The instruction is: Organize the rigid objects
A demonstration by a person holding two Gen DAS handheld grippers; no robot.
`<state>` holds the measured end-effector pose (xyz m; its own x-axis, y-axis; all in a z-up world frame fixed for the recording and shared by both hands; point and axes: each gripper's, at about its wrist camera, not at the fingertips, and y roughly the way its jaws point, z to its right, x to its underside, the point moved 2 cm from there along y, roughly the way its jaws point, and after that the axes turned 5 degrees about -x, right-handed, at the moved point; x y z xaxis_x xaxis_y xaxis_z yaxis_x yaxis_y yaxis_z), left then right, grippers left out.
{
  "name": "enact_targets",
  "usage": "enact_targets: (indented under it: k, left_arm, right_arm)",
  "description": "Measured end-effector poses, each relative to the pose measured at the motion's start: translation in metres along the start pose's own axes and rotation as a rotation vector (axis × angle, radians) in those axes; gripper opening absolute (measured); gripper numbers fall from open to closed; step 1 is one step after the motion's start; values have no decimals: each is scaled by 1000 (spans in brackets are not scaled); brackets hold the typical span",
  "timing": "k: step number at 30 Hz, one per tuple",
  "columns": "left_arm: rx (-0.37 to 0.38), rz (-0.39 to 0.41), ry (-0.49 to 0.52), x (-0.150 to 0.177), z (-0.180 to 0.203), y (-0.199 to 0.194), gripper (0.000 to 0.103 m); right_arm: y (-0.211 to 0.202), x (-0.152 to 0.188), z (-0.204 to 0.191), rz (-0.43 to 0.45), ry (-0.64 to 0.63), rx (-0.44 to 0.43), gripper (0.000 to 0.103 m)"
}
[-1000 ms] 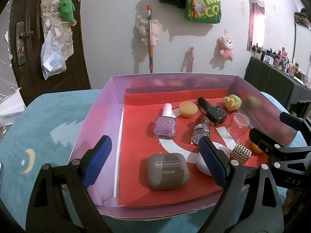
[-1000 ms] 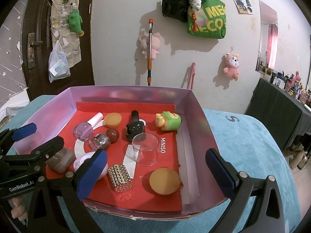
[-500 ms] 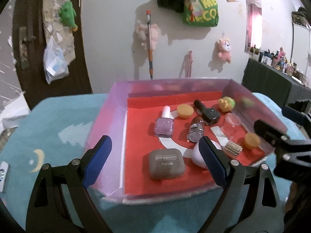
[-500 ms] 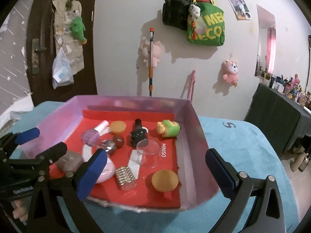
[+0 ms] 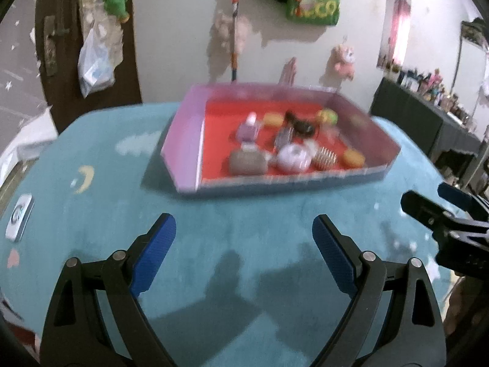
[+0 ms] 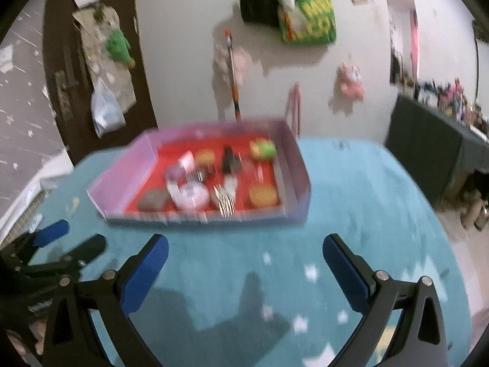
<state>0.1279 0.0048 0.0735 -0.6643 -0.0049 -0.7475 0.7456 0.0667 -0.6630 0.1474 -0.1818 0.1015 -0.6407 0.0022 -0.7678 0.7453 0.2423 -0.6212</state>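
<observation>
A pink-walled box (image 5: 183, 146) (image 6: 122, 180) with a red floor lies on the teal cloth, well ahead of both grippers. Inside it sit several small items, blurred: a grey eye-shadow case (image 5: 247, 161) (image 6: 152, 199), a lilac nail-polish bottle (image 5: 248, 130), a white round case (image 5: 293, 157) (image 6: 191, 197), a studded silver piece (image 5: 325, 159) (image 6: 224, 200), an orange puck (image 5: 354, 157) (image 6: 263, 195), a black bottle (image 5: 301, 124) (image 6: 229, 160) and a green-and-yellow toy (image 5: 328, 117) (image 6: 262, 150). My left gripper (image 5: 244, 240) and right gripper (image 6: 244, 258) hang open over bare cloth with nothing between the fingers.
The teal cloth (image 5: 244, 214) covers a round table. A small white device (image 5: 19, 221) lies near its left edge. A dark door (image 5: 76, 46) and a wall with hanging bags and plush toys stand behind. A dark shelf (image 6: 434, 153) with small bottles is at the right.
Both grippers have pulled back from over the box to the near cloth, so the box now looks smaller and farther. Both stay open and hold nothing.
</observation>
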Motion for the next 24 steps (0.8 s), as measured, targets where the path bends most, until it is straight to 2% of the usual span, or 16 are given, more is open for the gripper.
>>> enact_targets:
  k: [6, 11, 13, 19, 24]
  left_arm:
    - [-7, -110, 15, 27, 8, 14, 92]
    - [-49, -182, -5, 35, 4, 37, 92]
    - [-48, -214, -15, 37, 0, 46, 92]
    - [-56, -200, 1, 36, 0, 52, 103]
    - [-48, -201, 5, 33, 0, 55, 103]
  right_arm:
    - [30, 41, 2, -180, -16, 56, 103]
    - [42, 53, 6, -236, -26, 132, 103]
    - [47, 56, 9, -272, -5, 125, 103]
    - [46, 56, 15, -276, 11, 125, 103]
    - [46, 55, 14, -277, 12, 121, 103]
